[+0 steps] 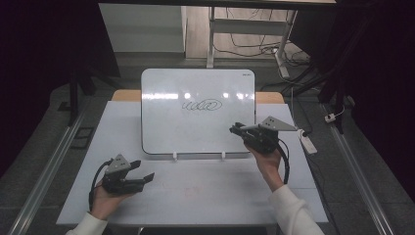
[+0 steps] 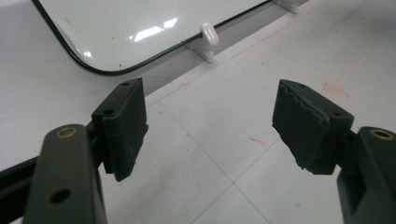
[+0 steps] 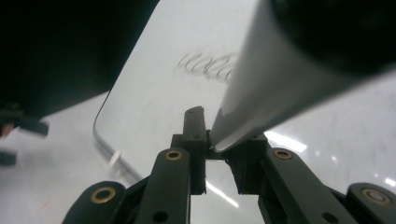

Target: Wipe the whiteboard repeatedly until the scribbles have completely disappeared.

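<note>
White whiteboard [image 1: 195,93] propped upright on bench [image 1: 195,191], dark scribble [image 1: 201,105] at centre. Right tool [image 1: 236,129] at whiteboard's lower right corner, clamped on grey marker-like object [image 3: 261,88] (blurred close to lens), tip aimed at board. Left tool [image 1: 144,171] below whiteboard's lower left corner, jaws apart, nothing between, just over bench.

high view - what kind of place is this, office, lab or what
Probably a lab or recording workspace: a white table with a propped whiteboard, metal floor rails, and loose cables under a desk behind.
</note>
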### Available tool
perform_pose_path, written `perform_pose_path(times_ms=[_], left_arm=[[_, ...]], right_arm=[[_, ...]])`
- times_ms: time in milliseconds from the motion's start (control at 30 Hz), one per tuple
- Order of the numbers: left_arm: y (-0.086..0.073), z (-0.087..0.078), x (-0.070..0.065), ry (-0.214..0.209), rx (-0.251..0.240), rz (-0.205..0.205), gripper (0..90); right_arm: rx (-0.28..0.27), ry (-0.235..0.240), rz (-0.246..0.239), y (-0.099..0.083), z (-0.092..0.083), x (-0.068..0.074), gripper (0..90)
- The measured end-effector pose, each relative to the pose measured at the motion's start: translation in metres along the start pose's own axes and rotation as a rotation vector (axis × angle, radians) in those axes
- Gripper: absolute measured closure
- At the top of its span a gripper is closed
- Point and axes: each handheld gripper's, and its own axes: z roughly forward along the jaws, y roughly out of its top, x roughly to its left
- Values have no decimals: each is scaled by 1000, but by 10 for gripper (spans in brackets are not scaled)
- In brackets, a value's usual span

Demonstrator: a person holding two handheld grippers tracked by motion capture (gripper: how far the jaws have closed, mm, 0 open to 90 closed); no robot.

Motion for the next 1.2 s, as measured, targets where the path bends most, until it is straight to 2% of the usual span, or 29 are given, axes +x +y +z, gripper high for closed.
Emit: perform_pose_path(times_ms=[100, 167, 333, 567, 667, 767, 800, 833, 867, 900, 933, 967, 1000, 1033, 1067, 1100, 1133, 1167, 1200], left_arm=[[0, 2, 0, -2, 9, 6, 273], [0, 3, 0, -3, 12, 8, 274], [-2, 5, 0, -7, 18, 7, 274], [-3, 6, 2, -7, 24, 7, 275], [-3, 7, 4, -8, 29, 5, 276], [-4, 7, 5, -9, 27, 2, 276], [-4, 7, 5, -9, 27, 2, 276], [-4, 7, 5, -9, 26, 2, 276], [-4, 7, 5, -9, 26, 2, 276], [-4, 7, 5, -9, 27, 2, 276], [-4, 7, 5, -9, 28, 3, 276], [-4, 7, 4, -8, 26, 5, 276], [-4, 6, 4, -7, 26, 7, 276], [-3, 6, 3, -9, 23, 8, 276], [-3, 6, 3, -9, 23, 8, 276], [-3, 6, 4, -9, 23, 7, 276], [-3, 6, 4, -8, 23, 5, 276], [-4, 6, 4, -8, 26, 4, 276], [-4, 6, 4, -8, 26, 4, 276]], right_arm=[[-7, -9, 7, 6, 8, -4, 768], [-11, -41, -7, 17, 22, -12, 768], [-4, -75, 24, 29, 50, -29, 768], [22, -140, -20, 40, 81, -44, 768], [29, -143, -19, 40, 90, -48, 768], [46, -98, -3, 33, 96, -42, 768], [46, -98, -3, 33, 96, -42, 768], [72, -74, -39, 30, 98, -36, 769], [81, -83, -59, 32, 98, -35, 769], [81, -83, -59, 32, 98, -35, 769], [57, -135, -47, 37, 95, -41, 769], [39, -156, -14, 38, 93, -45, 769], [26, -153, 19, 38, 92, -47, 769], [29, -146, 27, 36, 93, -45, 769], [51, -114, 13, 32, 96, -40, 769], [81, -77, -21, 28, 99, -33, 769], [102, -62, -64, 25, 102, -27, 769], [105, -71, -90, 25, 101, -25, 769], [99, -72, -75, 27, 100, -27, 769]])
